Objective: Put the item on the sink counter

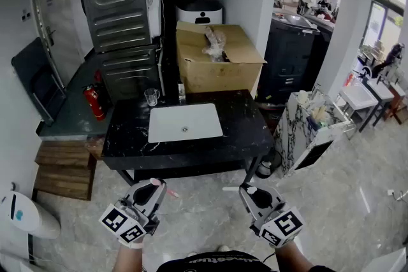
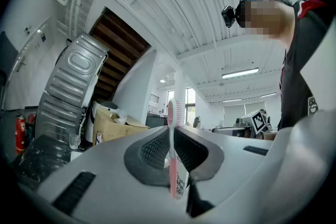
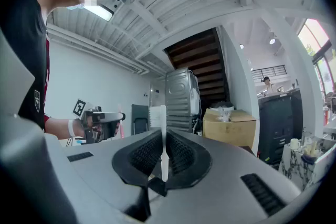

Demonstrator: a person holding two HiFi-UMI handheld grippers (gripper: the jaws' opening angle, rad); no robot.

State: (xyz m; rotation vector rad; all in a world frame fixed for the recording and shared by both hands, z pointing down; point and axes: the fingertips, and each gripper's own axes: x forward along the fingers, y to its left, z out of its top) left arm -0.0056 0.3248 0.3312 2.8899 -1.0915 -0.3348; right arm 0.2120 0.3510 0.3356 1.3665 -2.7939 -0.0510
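My left gripper [image 1: 155, 188] is low in the head view, short of the counter, shut on a pink toothbrush [image 1: 160, 183]. In the left gripper view the pink toothbrush [image 2: 172, 144] stands upright between the pressed pads, bristle head up. My right gripper [image 1: 250, 190] is beside it, shut on a white toothbrush [image 1: 233, 188] that pokes out to the left. The right gripper view shows the white toothbrush [image 3: 164, 141] upright in the jaws. Ahead lies the black sink counter [image 1: 127, 137] with a white basin [image 1: 185, 122].
A glass [image 1: 152, 97] and a small bottle [image 1: 182, 92] stand at the counter's back edge. Behind are a cardboard box [image 1: 217, 64] and stacked metal machines [image 1: 121, 3]. A fire extinguisher [image 1: 94, 102] and wooden steps [image 1: 60, 169] sit left; a marble stand [image 1: 306, 130] right.
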